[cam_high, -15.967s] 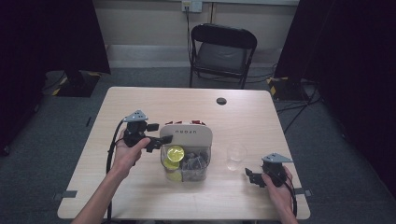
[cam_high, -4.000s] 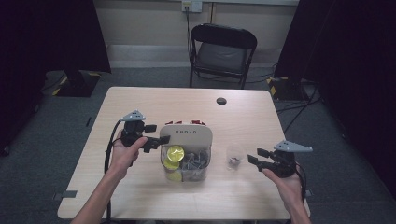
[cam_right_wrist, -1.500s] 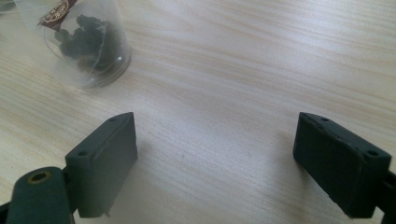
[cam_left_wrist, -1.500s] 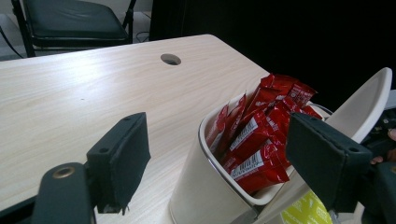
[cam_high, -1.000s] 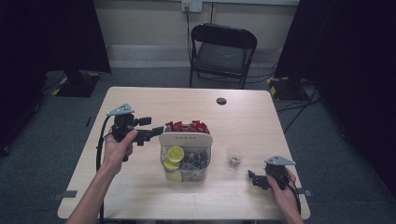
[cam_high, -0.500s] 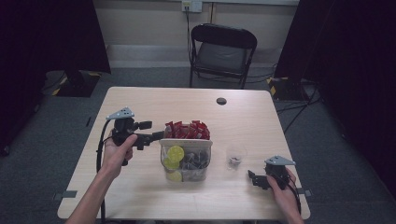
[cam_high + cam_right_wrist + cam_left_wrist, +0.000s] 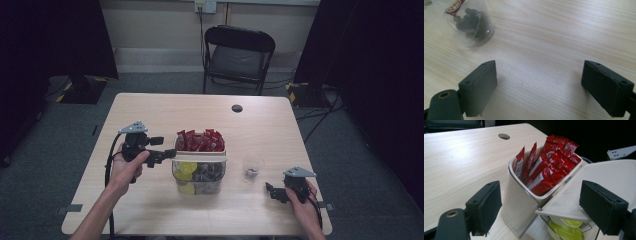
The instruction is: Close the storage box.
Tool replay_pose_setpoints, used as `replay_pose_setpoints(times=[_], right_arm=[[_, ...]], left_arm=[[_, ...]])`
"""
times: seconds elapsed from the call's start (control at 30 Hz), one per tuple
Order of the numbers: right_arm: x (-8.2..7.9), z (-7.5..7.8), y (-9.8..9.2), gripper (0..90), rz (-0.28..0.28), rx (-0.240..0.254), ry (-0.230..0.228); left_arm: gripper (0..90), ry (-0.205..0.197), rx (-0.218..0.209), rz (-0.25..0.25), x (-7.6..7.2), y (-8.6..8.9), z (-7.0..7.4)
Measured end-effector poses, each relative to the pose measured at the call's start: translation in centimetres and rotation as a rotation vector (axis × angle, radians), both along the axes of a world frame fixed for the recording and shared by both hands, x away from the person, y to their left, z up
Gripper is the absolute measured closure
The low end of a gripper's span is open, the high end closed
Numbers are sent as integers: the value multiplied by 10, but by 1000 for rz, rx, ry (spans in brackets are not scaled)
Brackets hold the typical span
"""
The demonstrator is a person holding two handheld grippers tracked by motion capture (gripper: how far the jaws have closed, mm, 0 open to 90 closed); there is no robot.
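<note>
While the left gripper sits just left of centre in the high view, its jaws are spread wide and point at the organizer in the middle of the table. In the left gripper view the white bin of red packets stands between the two parted pads, which touch nothing; the flat white lid reaches toward the right of that frame, over yellow-topped pods in a wire rack below.

Toward the lower right of the high view, the right gripper lies low near the table's front edge, held in the person's hand. Its jaws are likewise spread, with bare wood between them in the right gripper view. A small clear cup holding something dark stands at the upper left of that frame, apart from the jaws; in the high view it sits between the organizer and the right gripper.

Bare tabletop lies open along the far side, broken by one dark round hole. A folding chair stands beyond the far edge.
</note>
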State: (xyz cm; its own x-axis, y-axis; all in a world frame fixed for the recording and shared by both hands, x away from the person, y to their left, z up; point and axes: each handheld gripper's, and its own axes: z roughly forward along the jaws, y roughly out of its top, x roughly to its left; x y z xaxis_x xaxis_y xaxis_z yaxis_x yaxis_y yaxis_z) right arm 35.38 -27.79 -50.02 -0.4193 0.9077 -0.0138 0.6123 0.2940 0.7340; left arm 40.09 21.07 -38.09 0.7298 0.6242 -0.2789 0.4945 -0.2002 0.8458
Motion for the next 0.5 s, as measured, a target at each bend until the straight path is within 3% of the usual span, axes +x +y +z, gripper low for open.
replay_pose_setpoints(times=[0.1,0.5], right_arm=[[0,0,0,127,0,0,0],[0,0,0,127,0,0,0]], left_arm=[[175,3,40,-14,-3,-3,-5],[170,26,120,-32,-7,-19,-28]])
